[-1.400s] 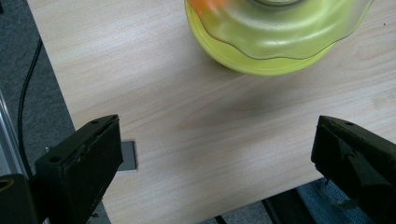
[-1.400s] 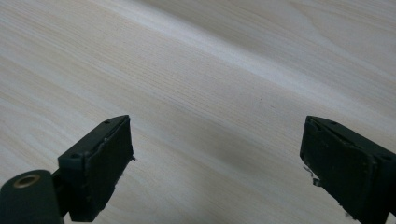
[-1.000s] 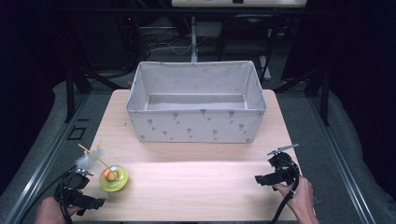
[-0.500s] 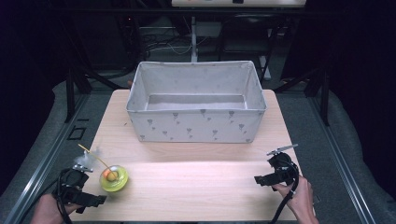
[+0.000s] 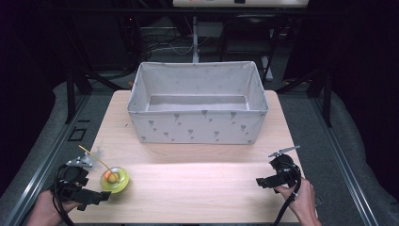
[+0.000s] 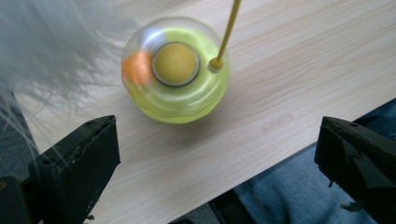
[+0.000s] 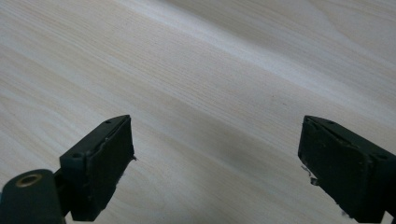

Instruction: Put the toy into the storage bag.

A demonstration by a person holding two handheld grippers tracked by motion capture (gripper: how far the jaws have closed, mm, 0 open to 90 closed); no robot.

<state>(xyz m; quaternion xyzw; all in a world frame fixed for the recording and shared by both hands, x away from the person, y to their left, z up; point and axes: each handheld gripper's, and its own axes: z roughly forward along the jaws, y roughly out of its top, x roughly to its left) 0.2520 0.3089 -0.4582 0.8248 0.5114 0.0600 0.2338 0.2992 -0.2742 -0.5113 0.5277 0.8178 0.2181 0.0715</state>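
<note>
Both of your grippers stand with jaws spread wide and nothing between them: the left gripper (image 5: 96,197) sits just beside the yellow-green toy (image 5: 114,179), the right gripper (image 5: 261,182) well apart from it over bare table (image 5: 197,188). Your toy rests on the table near the front-left corner of the fabric bin (image 5: 197,101), its yellow stalk (image 6: 227,32) rising beside white feathers (image 6: 51,56).

No text, label, brand or number can be read; only small grey printed motifs are seen on the pale grey fabric storage box (image 5: 197,126).
</note>
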